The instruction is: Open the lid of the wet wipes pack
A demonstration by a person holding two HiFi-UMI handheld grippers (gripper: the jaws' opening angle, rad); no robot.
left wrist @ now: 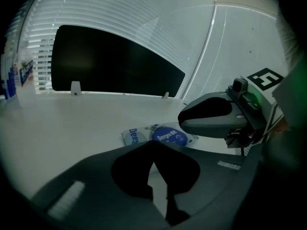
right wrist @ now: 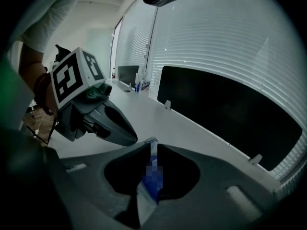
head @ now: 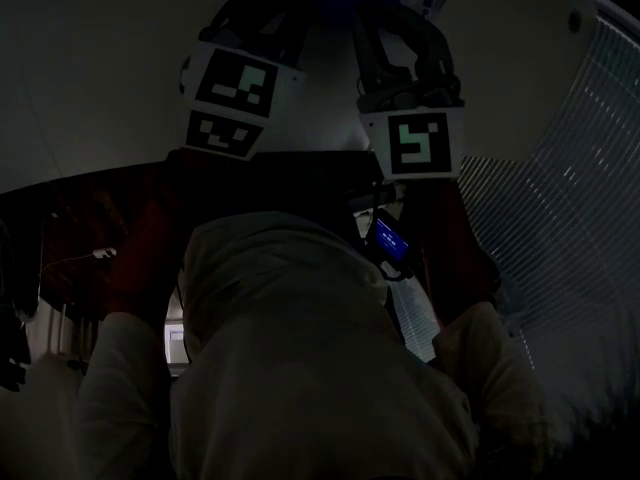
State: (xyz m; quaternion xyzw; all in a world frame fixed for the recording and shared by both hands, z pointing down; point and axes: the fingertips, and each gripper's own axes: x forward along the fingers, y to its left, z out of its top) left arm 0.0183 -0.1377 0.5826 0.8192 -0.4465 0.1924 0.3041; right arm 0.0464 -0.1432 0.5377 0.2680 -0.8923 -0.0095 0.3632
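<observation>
Left gripper (left wrist: 153,145) has its jaw tips together with nothing between them. It points down at the wet wipes pack (left wrist: 136,136), which lies just past the tips at 12 o'clock. Right gripper (right wrist: 154,147) stands narrowly apart. A strip of the pack's blue and white shows through its gap, but the pads do not press on it. Seen from the left gripper view, the right gripper's nose hangs just beside the pack at about 2 o'clock.

The pack lies flat on the white bench (left wrist: 72,123), its long axis running from 9 to 3 o'clock in the left gripper view. Its round blue lid (left wrist: 169,137) faces up and sits down flat. "Deeyeo" is printed in white on the lid, and part of the same word runs along the pack's white end at 9 o'clock.

A long black panel (left wrist: 110,61) stands along the far edge of the bench at 12 o'clock, with white blinds (left wrist: 134,13) behind it. Some bottles (left wrist: 12,78) stand far off at 9 o'clock, their labels too blurred to read.
</observation>
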